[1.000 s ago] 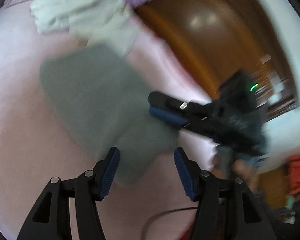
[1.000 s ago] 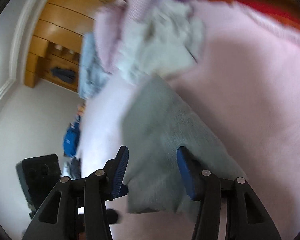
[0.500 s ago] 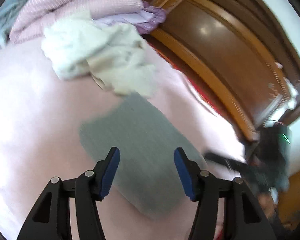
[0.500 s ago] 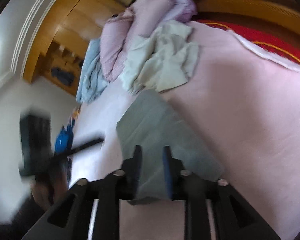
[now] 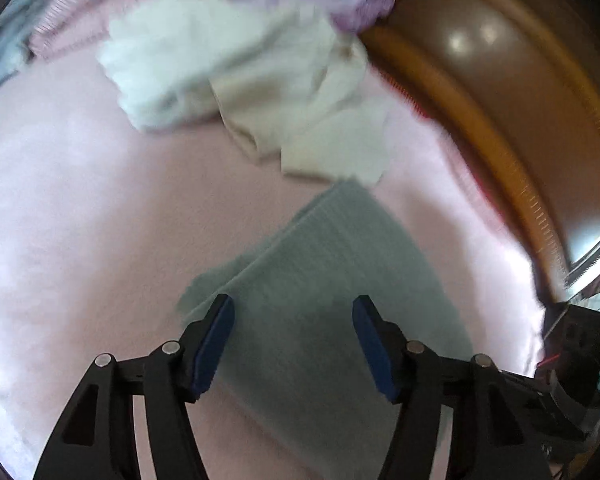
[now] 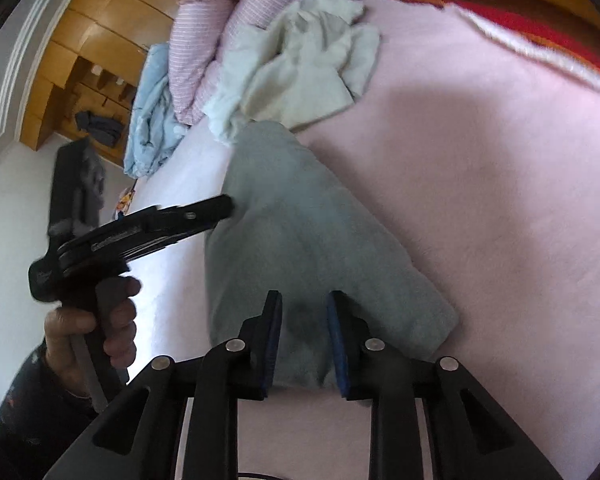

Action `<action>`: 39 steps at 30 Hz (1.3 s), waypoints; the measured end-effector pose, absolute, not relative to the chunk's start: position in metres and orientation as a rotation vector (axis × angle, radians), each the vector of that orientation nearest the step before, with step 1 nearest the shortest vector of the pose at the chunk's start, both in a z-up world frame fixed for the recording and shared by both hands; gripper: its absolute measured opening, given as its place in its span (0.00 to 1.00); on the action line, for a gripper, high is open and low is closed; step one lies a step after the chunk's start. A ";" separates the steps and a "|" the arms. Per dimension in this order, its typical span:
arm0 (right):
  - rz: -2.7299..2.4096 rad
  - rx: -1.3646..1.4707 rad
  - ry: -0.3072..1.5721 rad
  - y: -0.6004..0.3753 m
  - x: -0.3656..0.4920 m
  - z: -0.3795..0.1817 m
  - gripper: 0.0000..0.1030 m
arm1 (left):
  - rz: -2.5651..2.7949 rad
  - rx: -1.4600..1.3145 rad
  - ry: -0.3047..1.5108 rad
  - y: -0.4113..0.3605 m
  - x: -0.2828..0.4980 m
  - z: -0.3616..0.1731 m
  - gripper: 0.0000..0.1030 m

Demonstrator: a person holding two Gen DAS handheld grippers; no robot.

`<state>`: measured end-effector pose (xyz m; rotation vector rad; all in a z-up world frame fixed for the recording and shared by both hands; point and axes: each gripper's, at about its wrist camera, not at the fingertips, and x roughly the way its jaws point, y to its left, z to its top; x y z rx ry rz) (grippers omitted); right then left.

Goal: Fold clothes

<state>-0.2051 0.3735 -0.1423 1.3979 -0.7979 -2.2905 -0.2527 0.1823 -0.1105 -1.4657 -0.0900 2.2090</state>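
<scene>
Grey folded cloth (image 6: 300,240) lies flat on the pink fleece bed cover (image 6: 500,200), just below a crumpled pile of pale clothes (image 6: 300,60). My left fingers (image 5: 292,344), half open and lately widening, hover empty above it. My right fingers (image 6: 302,344) stand narrowly apart over its near edge; contact unclear.
</scene>
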 end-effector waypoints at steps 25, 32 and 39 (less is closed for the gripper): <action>-2.473 1.378 -0.363 0.277 -0.064 -0.078 0.55 | 2.386 -1.408 0.189 0.044 -0.003 -0.064 0.61; -2.444 1.423 -0.487 0.288 -0.058 -0.089 0.57 | 2.316 -1.351 0.381 0.096 -0.015 -0.047 0.62; -2.001 1.396 -1.297 0.317 -0.093 -0.145 0.58 | 2.175 -1.439 0.263 0.108 -0.095 -0.061 0.62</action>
